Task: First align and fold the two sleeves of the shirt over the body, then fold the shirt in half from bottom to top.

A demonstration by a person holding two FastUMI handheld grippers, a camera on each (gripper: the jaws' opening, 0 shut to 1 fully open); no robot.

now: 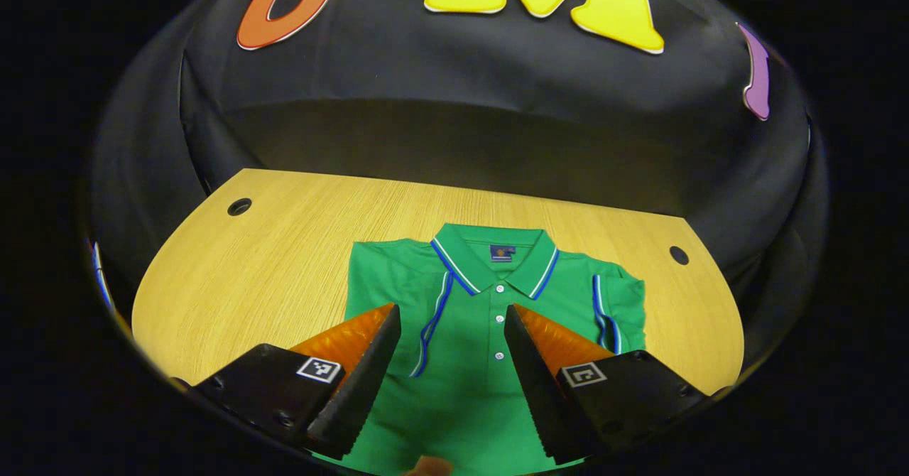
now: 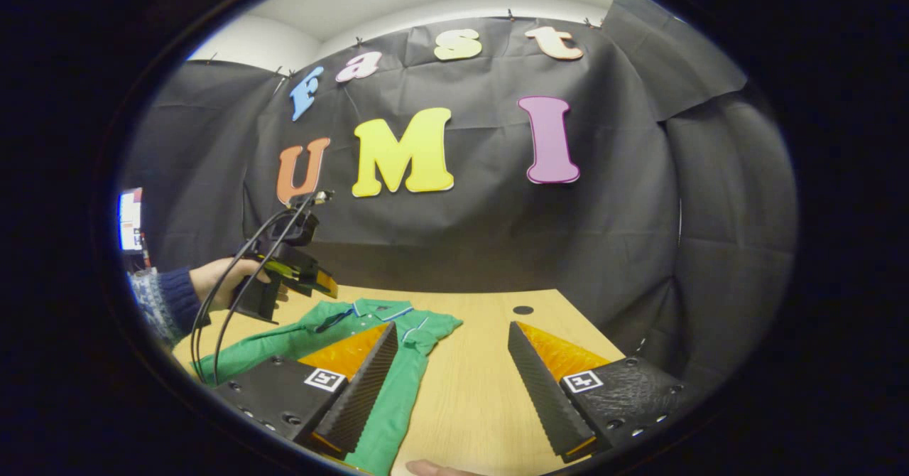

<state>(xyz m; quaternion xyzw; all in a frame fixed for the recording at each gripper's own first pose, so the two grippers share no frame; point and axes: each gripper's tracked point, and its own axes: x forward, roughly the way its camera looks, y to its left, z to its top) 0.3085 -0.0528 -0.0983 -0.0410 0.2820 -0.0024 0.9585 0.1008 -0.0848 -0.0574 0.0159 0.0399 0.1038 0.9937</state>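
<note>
A green polo shirt (image 1: 483,334) lies flat on the wooden table (image 1: 270,263), collar away from me, with both short sleeves folded in over the body. My left gripper (image 1: 452,316) hovers open above the shirt's chest, nothing between its fingers. In the right gripper view the same shirt (image 2: 383,334) lies to the left, and my right gripper (image 2: 452,332) stands open over the shirt's right edge and the bare table (image 2: 483,376). The left gripper (image 2: 302,273) shows there too, held in a hand (image 2: 216,277) above the shirt.
Two round cable holes (image 1: 239,207) (image 1: 678,255) sit near the table's far corners. The black booth wall (image 1: 497,106) closes off the back and sides. A fingertip (image 2: 433,468) shows at the bottom edge of the right gripper view.
</note>
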